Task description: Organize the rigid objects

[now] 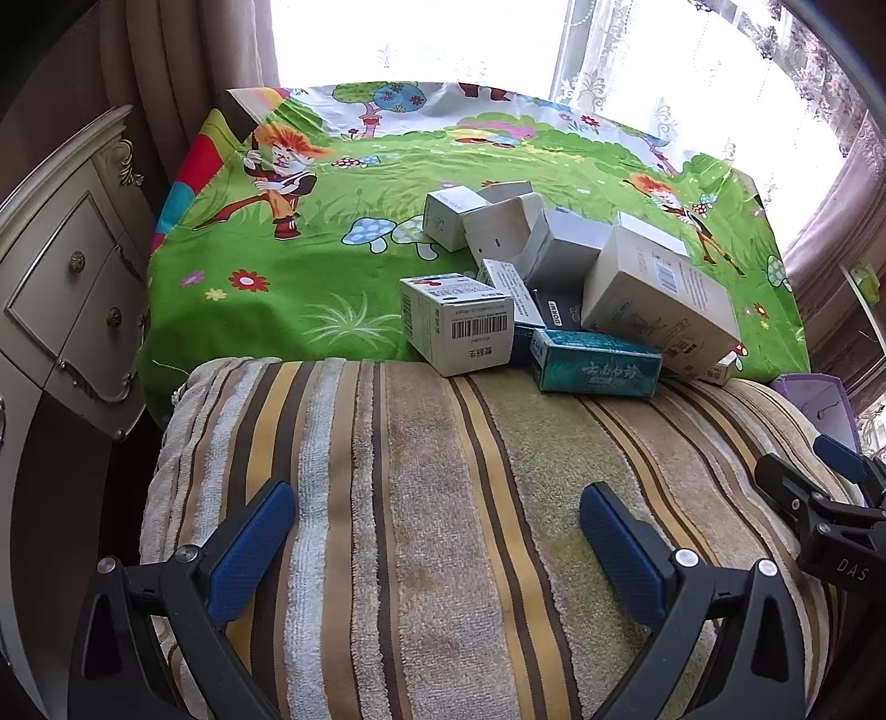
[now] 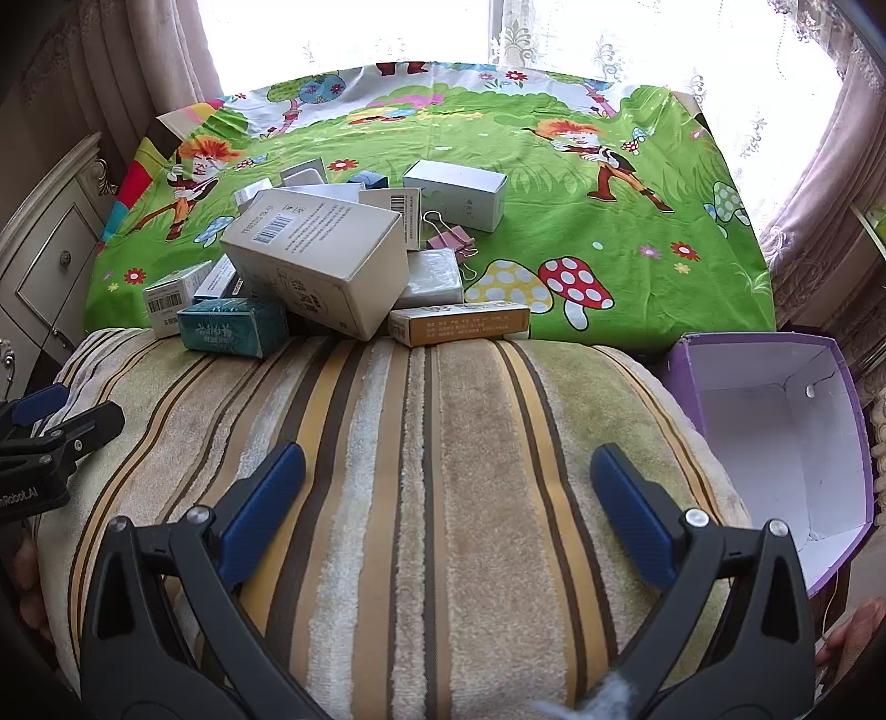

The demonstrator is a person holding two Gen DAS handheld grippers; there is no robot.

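Observation:
A heap of small cardboard boxes lies on the green cartoon sheet (image 1: 310,260) just past the striped towel (image 1: 443,498). It holds a large white box (image 1: 659,299) (image 2: 321,260), a teal box (image 1: 595,368) (image 2: 232,327), a white barcode box (image 1: 457,324), a yellow box (image 2: 459,324) and a white box (image 2: 457,194). An empty purple box (image 2: 775,443) stands at the right. My left gripper (image 1: 437,537) is open and empty over the towel. My right gripper (image 2: 448,498) is open and empty over the towel, well short of the heap.
A white dresser with drawers (image 1: 66,299) stands at the left. Curtains and a bright window (image 1: 421,39) are behind the bed. Pink binder clips (image 2: 451,243) lie among the boxes. The right gripper shows at the left wrist view's right edge (image 1: 830,509).

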